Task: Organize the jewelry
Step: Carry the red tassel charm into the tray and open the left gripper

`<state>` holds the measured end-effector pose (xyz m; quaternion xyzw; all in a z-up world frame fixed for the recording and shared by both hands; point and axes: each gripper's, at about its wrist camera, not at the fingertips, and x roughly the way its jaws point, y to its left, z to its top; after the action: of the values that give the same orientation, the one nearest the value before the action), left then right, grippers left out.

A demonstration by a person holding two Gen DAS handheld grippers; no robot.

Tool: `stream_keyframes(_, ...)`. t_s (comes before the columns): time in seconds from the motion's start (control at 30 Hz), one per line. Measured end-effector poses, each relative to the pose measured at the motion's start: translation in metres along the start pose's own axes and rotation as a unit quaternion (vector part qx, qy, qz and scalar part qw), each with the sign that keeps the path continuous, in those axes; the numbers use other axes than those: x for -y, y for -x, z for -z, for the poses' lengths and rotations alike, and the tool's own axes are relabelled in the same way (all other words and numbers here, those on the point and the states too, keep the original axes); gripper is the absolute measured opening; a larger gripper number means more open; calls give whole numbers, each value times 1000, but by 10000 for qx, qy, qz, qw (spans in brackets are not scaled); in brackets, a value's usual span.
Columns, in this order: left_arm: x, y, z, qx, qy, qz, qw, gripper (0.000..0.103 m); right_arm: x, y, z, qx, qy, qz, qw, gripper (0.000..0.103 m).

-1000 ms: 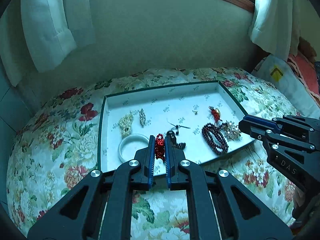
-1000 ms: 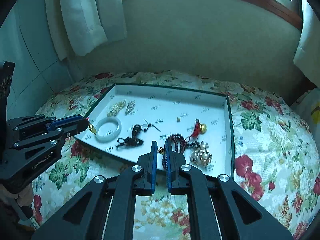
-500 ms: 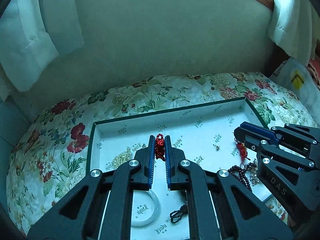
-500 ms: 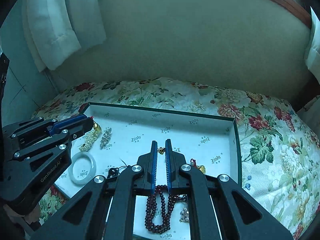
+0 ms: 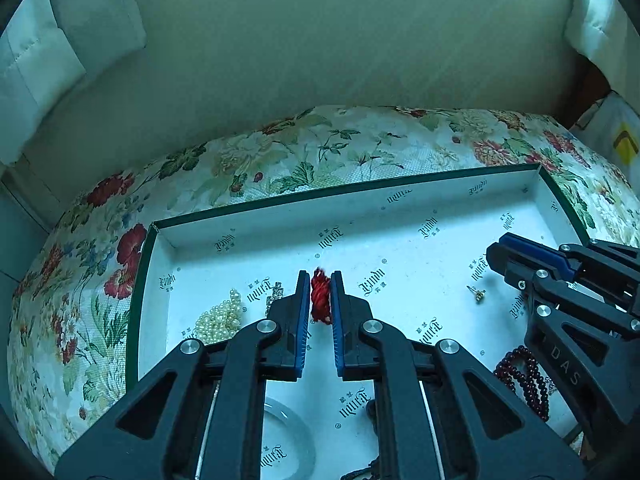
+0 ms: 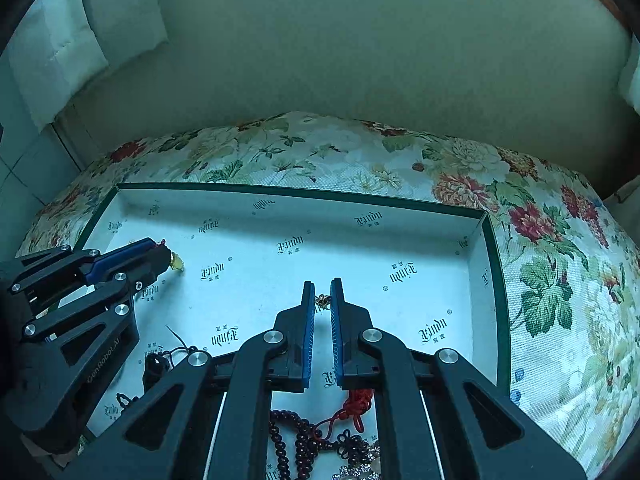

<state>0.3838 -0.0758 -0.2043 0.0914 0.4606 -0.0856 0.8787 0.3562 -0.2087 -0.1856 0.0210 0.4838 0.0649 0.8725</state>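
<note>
Since the earlier frames both grippers have come forward and down over the box lid [image 5: 224, 224], so the tray now fills each view and the window sill has dropped out of sight.

The left gripper [image 5: 320, 300] tilts steeply down over the lid's white floor. Its 2 blue-padded jaws have just eased apart a touch, yet the pads are still closed on a red knotted cord [image 5: 321, 298] that stands between them. In the right wrist view a small gold charm [image 6: 176, 262] shows past this gripper's tips at 9 o'clock.

The right gripper [image 6: 322, 300] points down at the same steep angle, jaws almost fully closed on a tiny gold piece [image 6: 322, 301] caught at the very tips. From the left wrist view it reaches in from 3 o'clock.

Nearest, at 6 o'clock in the left wrist view, lies a pale bangle [image 5: 288, 440], partly hidden by the gripper frame. At 4 o'clock is a dark red bead strand [image 5: 524, 380]. Further out, at 9 o'clock, rests a pearl cluster [image 5: 220, 318], with a small rhinestone piece [image 5: 274, 296] just beside it. At 2 o'clock a gold stud [image 5: 477, 292] lies alone. Beyond the lid's far wall spreads the floral cloth [image 5: 340, 148].
</note>
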Motion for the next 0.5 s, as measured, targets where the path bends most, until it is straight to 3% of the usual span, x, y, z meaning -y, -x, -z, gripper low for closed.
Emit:
stream_keyframes(0.1, 1, -2, 0, -35, -18, -39, 10000, 23, 1, 0, 0, -6, -42, -26, 10000, 14)
stream_keyframes(0.2, 0, -1, 0, -34, -6, -44, 10000, 37, 2, 3, 1, 62, -81, 4, 9999, 56)
stream_keyframes(0.23, 0, 0, 0, 2, -11, -67, 10000, 42, 2, 7, 2, 170, -81, 36, 9998, 60)
stream_keyframes(0.5, -3, 11, 6, 57, 6, -143, 9999, 53, -3, 15, 11, 274, -56, 105, 9996, 60)
